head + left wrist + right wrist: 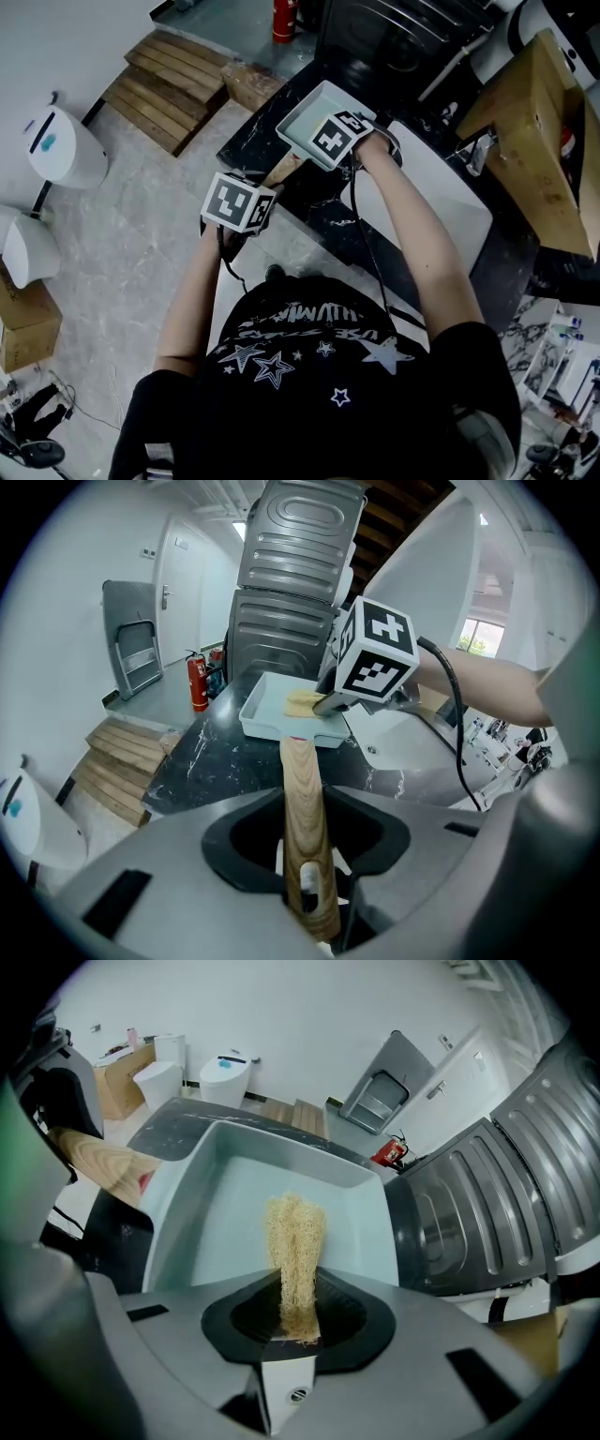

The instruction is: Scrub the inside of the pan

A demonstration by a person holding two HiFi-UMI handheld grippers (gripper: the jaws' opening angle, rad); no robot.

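Blocking pan (302, 116): right hand-held gripper (332, 139)

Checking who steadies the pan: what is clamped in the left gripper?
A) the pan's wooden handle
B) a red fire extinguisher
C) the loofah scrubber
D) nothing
A: in the left gripper view, the left gripper has its jaws closed on the wooden handle leading to the pan.

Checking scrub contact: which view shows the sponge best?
Right gripper view: the sponge sits centred, clamped between the jaws, over the pan floor. Left gripper view shows only a small pale bit of it; head view hides it.
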